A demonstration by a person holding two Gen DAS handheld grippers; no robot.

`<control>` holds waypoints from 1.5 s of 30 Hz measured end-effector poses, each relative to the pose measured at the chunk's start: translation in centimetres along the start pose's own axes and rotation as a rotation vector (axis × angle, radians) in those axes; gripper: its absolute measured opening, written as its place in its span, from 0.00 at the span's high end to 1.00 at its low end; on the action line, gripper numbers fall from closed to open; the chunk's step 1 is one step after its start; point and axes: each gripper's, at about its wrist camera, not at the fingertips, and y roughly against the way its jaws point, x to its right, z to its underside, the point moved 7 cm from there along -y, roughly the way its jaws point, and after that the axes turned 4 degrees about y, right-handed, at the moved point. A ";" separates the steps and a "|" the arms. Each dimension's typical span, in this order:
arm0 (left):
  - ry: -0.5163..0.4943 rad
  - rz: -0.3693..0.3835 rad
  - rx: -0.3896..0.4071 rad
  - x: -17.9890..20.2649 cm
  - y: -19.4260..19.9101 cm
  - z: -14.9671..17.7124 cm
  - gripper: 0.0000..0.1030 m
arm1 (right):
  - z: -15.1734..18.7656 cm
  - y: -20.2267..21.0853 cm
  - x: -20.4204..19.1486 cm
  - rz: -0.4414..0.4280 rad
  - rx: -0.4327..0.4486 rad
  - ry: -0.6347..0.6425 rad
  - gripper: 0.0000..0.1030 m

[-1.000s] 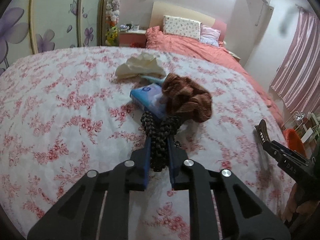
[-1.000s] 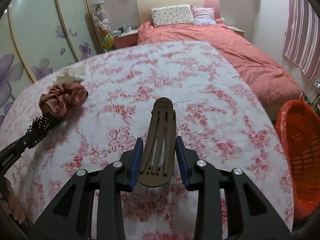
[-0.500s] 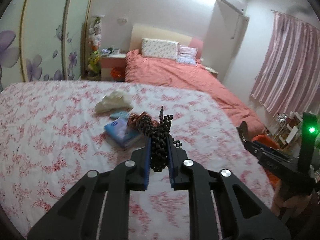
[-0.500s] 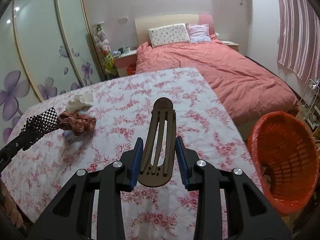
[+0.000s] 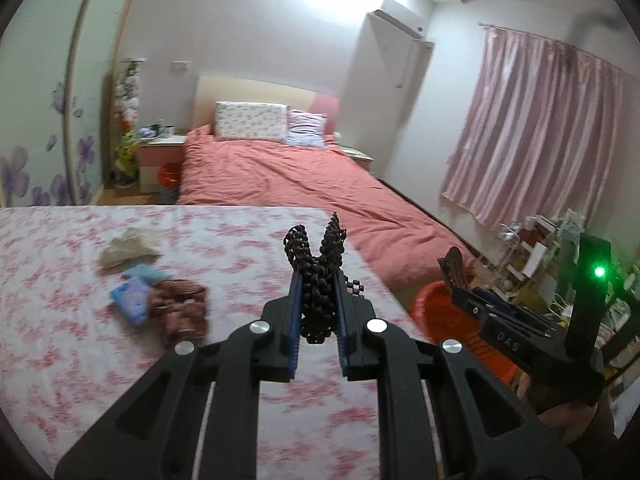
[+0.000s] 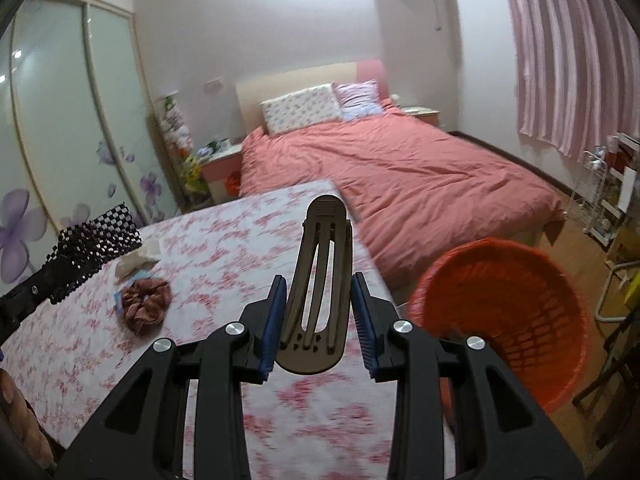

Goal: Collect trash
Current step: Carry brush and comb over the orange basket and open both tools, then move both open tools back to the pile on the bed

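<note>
My left gripper (image 5: pixel 318 280) is shut on a black beaded band (image 5: pixel 316 264) and holds it above the floral table. The band also shows at the left of the right wrist view (image 6: pixel 92 240). My right gripper (image 6: pixel 318 280) is shut on a brown hair clip (image 6: pixel 320 280), held up near the table's right edge. An orange trash basket (image 6: pixel 520 312) stands on the floor right of the table; it shows in the left wrist view (image 5: pixel 444 316) behind the right gripper (image 5: pixel 454 264). A brown scrunchie (image 5: pixel 180 308), a blue packet (image 5: pixel 130 298) and a crumpled tissue (image 5: pixel 128 246) lie on the table.
The table wears a pink floral cloth (image 5: pixel 60 340). A bed with a salmon cover (image 6: pixel 420 172) stands beyond it. A wire rack (image 6: pixel 604 188) and pink curtains (image 5: pixel 532 132) are at the right. Sliding wardrobe doors (image 6: pixel 60 120) are at the left.
Both grippers have risen and swung right with their items. The scrunchie and packet have dropped back to the left. The orange basket has come closer in the right wrist view.
</note>
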 end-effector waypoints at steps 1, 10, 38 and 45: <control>-0.008 0.017 -0.003 1.0 -0.4 0.1 0.85 | -0.1 0.3 0.9 0.013 0.008 -0.012 0.67; -0.072 0.184 -0.079 10.8 -6.1 1.9 0.85 | 0.3 1.1 8.6 0.125 0.041 -0.123 0.67; -0.141 0.036 -0.257 10.9 -16.3 7.6 0.35 | 3.2 -2.5 16.1 0.167 -0.057 -0.249 0.47; -0.108 -0.146 -0.201 1.7 -11.7 6.8 0.27 | 2.5 -3.2 10.6 0.102 -0.079 -0.157 0.44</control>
